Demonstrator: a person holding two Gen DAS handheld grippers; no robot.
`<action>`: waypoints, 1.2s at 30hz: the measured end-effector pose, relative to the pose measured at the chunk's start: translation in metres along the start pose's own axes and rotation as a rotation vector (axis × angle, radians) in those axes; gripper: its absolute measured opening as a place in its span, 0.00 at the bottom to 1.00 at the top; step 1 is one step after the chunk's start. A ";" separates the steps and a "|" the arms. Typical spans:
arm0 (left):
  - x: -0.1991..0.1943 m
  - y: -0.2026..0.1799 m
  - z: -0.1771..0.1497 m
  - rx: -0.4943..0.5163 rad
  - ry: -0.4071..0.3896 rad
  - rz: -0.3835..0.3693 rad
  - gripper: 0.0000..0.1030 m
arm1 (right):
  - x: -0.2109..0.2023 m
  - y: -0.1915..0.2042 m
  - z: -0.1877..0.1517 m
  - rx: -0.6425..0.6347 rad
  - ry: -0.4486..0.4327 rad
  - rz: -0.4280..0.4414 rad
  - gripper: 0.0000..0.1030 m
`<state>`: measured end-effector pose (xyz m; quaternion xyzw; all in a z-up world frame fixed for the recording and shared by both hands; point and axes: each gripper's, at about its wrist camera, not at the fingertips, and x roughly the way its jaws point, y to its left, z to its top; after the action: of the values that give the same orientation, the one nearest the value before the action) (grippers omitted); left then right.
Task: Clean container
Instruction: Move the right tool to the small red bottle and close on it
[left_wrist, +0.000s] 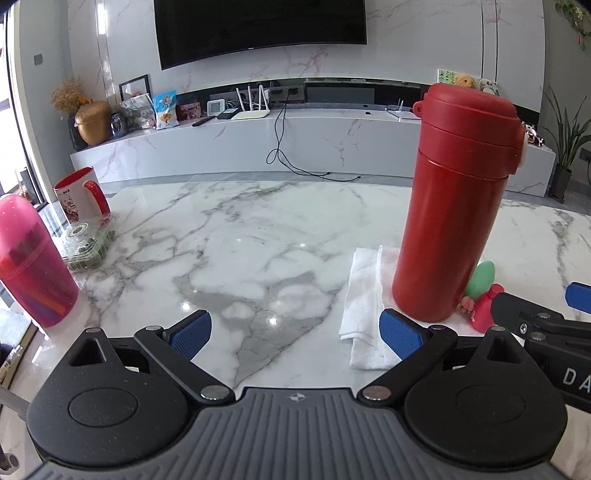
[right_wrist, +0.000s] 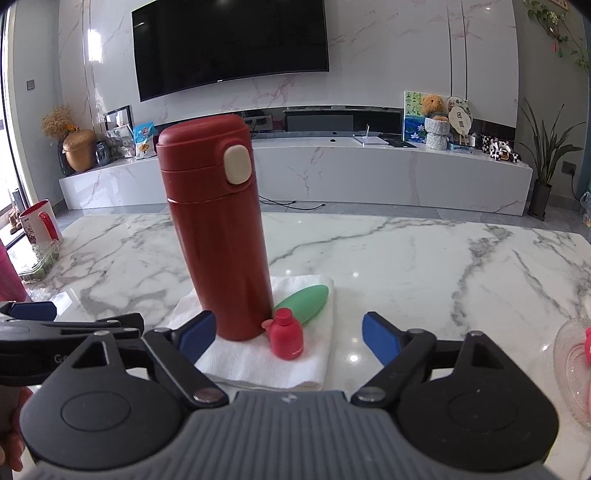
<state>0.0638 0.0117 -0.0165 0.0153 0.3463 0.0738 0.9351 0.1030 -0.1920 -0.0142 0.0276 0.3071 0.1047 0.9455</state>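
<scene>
The room is a living room with a marble-look wall, a large black television hanging on it and a long white marble cabinet below. In front of it lies the wide white marble table with grey veins, which fills the near part of both views. On this table, near the cameras, a tall red cylindrical thermos bottle with a cream push button on its lid stands upright on a folded white paper towel. Just beside the bottle's base, on the same towel, lies a green oval silicone piece, and nearer stands a small red plastic bottle with a round cap. At the far left edge of the table there is a white mug with a red handle, and nearer to it a pink translucent plastic cup. The left gripper is to the left of the thermos bottle, its blue pads wide apart with only bare table between them. The right gripper has its pads wide apart too; the bottle's base and the small red bottle are between them, but the pads press on nothing.
</scene>
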 end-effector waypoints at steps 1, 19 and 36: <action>0.000 0.000 0.000 0.004 0.000 0.004 0.97 | 0.002 0.000 0.000 0.000 0.002 0.005 0.75; 0.008 0.001 -0.002 0.024 0.030 0.021 0.97 | 0.030 0.008 0.004 -0.067 0.008 -0.005 0.25; 0.014 -0.003 -0.004 0.035 0.041 0.015 0.97 | 0.035 0.006 0.002 -0.075 0.031 0.006 0.13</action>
<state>0.0717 0.0108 -0.0289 0.0329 0.3663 0.0750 0.9269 0.1307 -0.1786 -0.0314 -0.0086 0.3175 0.1192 0.9407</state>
